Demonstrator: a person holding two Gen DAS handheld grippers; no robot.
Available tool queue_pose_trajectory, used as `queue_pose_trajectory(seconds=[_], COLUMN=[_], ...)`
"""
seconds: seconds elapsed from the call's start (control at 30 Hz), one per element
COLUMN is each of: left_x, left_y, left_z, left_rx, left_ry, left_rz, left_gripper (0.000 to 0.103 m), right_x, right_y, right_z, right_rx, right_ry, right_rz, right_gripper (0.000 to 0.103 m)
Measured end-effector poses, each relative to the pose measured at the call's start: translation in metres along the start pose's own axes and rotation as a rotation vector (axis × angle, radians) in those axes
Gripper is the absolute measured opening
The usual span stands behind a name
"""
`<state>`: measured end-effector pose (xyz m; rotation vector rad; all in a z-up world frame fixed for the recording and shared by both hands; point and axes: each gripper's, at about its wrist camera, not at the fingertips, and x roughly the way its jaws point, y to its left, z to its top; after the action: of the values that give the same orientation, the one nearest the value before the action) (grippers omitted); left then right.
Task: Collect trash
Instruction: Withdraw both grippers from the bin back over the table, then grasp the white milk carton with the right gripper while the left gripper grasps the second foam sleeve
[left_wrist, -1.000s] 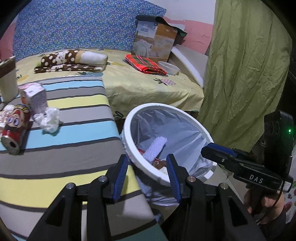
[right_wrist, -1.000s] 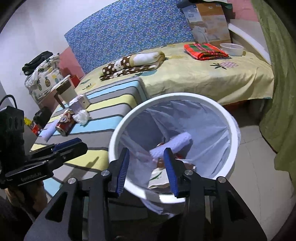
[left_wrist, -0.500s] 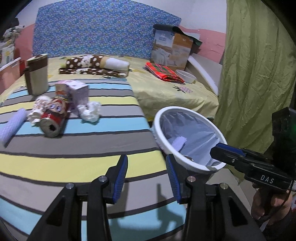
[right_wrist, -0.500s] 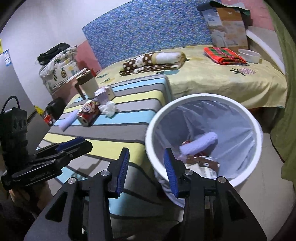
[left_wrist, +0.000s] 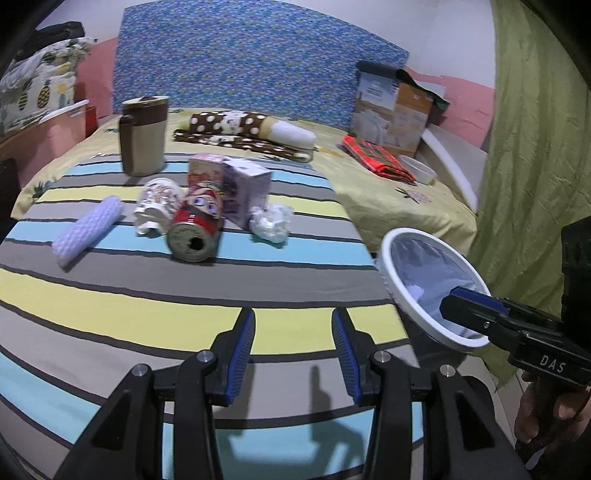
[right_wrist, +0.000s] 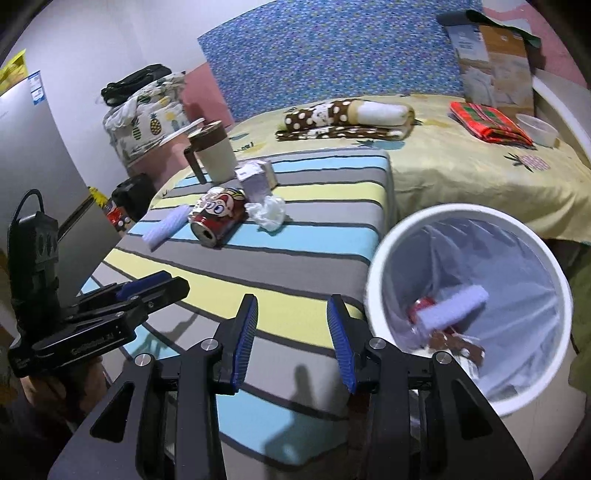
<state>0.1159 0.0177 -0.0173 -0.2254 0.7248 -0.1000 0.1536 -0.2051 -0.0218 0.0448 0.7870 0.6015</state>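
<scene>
Over the striped table (left_wrist: 110, 306), both tools (left_wrist: 293, 345) (right_wrist: 291, 341) hang parted, empty.

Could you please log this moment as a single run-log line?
left gripper: open, empty | right gripper: open, empty | can, tissue, foam roll: on striped table | bin: holds trash

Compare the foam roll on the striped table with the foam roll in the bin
The table roll lies flat on the striped cloth, beside the red can. The bin roll leans tilted on other trash inside the lined white bin. Both are pale lavender textured cylinders.
</scene>
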Motion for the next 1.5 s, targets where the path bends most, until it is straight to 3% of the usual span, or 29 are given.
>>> queue_pose_trajectory(seconds=[0.03, 0.1, 0.6, 1.1, 1.23, 1.5], left_x=[0.0, 0.0, 0.025, 0.06, 0.056, 0.034], left_y=[0.004, 0.011, 0.056, 0.083, 0.093, 0.132], left_z=[0.001, 0.003, 0.035, 0.055, 0.055, 0.059], left_rx=[-0.005, -0.016, -0.058, -0.089, -0.096, -0.134], left_ry=[-0.002, -0.004, -0.025, -0.01, -0.027, -0.085], left_rz=[0.004, 0.019, 0.117, 0.132, 0.128, 0.224], left_gripper=[0.045, 0.045, 0.057, 0.059, 0.059, 0.06], right_x=[0.002, 0.004, 0.037, 0.076, 0.089, 0.111], right_y=[0.001, 0.003, 0.011, 0.026, 0.032, 0.04], right_z=[0.001, 0.004, 0.027, 0.067, 0.077, 0.087], right_rx=[-0.004, -0.007, -0.041, -0.138, -0.178, -0.234], right_ry=[0.0, -0.002, 0.02, -0.001, -0.003, -0.002], right_rz=[0.004, 0.011, 0.016, 0.017, 0.018, 0.017], right_gripper=[0.054, 0.056, 0.056, 0.056, 0.057, 0.062])
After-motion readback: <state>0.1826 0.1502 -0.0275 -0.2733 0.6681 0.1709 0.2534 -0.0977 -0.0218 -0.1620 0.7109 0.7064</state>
